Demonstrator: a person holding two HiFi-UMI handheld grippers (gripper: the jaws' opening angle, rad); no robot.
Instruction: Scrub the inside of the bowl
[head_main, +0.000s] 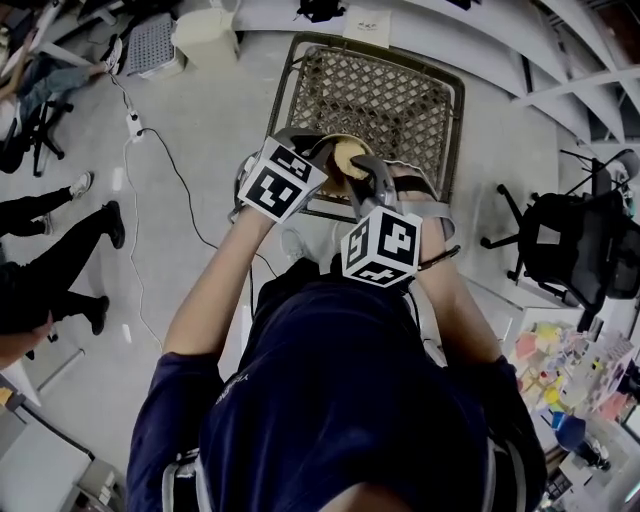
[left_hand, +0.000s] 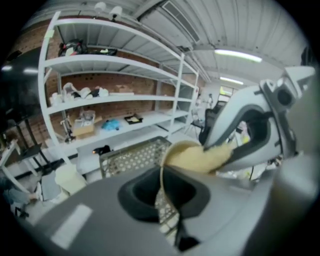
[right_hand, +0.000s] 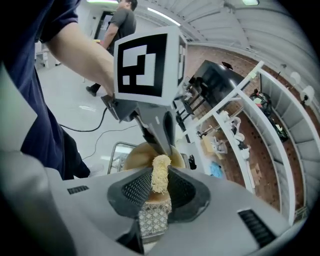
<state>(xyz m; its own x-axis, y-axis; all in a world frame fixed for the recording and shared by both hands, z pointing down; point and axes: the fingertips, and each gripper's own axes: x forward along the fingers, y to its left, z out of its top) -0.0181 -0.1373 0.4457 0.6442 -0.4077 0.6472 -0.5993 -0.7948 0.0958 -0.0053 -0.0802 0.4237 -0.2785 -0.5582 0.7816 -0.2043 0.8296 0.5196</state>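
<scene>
The left gripper (left_hand: 164, 192) has its jaws pinched on the rim of the bowl (left_hand: 176, 156); the right gripper (right_hand: 159, 191) clamps a scrubber (right_hand: 160, 172) between its jaws inside that bowl.

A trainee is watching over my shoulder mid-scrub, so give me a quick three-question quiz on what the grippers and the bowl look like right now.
1. True or false: the left gripper is shut on the rim of the bowl.
2. What is pinched in the right gripper? A) a yellow scrubber B) a spoon C) nothing
3. Fill in: the yellow scrubber lies against the bowl's ____ surface.

Key: 1 true; 2 A; 3 inner.
</scene>
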